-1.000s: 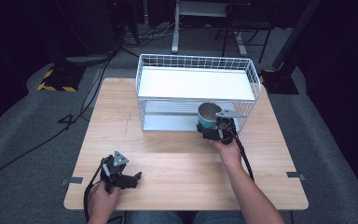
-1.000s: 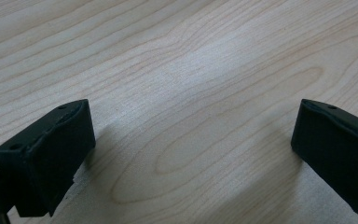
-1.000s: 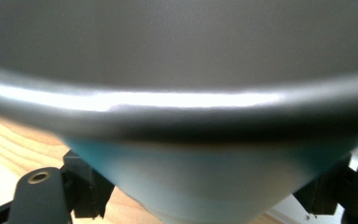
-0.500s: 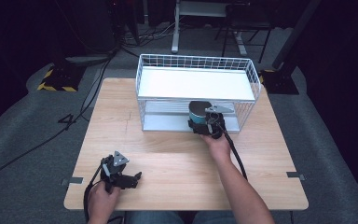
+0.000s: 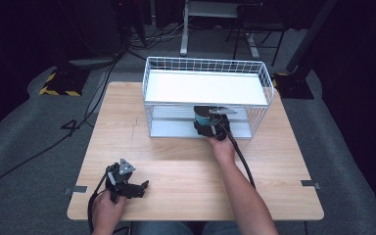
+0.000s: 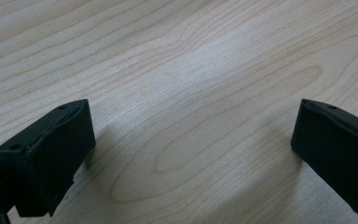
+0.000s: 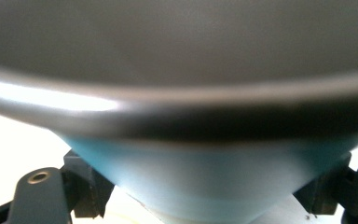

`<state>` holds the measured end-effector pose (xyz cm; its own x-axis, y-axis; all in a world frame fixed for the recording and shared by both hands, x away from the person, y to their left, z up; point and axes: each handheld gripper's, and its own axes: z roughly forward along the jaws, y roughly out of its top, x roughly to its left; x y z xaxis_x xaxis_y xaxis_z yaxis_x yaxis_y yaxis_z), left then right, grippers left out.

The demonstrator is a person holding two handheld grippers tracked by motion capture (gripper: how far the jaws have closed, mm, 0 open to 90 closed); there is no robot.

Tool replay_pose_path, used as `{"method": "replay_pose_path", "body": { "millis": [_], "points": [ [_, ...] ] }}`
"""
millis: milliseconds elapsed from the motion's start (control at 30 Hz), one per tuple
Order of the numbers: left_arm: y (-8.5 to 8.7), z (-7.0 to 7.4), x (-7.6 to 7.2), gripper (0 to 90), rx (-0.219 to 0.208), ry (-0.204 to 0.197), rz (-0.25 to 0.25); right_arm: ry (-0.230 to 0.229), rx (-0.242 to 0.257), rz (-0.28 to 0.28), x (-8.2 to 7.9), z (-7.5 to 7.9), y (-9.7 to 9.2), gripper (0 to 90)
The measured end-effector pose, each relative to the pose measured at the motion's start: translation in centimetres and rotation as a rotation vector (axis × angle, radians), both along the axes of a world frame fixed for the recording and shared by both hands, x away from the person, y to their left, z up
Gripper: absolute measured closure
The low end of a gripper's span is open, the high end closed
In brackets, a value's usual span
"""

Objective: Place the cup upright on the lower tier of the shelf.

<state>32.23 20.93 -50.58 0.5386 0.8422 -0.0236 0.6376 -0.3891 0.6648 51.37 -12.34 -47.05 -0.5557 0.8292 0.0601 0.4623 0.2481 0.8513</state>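
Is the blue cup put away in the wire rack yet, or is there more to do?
Almost. Picking up is done: the right gripper is shut on the blue cup, its fingers on either side. Now the cup sits at the front of the wire rack, at its lower shelf. Left to do: set it down inside and let go. The left gripper rests open on the table.

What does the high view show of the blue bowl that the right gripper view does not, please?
The high view places the blue bowl at the front of the white wire rack, at its lower shelf beneath the white top shelf, with the left gripper resting apart on the wooden table. The right gripper view shows close up the bowl's dark grey inside, its glossy rim and the black jaws pressing its blue wall on both sides. Both show the right gripper shut on the bowl.
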Motion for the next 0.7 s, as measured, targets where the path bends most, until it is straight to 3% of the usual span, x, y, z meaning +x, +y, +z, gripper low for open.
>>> {"method": "replay_pose_path", "body": {
  "millis": [700],
  "points": [
    [-0.01,0.00,-0.02,0.0,0.000,0.000,0.000,0.001,0.034,-0.028,0.88,-0.85,-0.20,17.2]
  ]
}}
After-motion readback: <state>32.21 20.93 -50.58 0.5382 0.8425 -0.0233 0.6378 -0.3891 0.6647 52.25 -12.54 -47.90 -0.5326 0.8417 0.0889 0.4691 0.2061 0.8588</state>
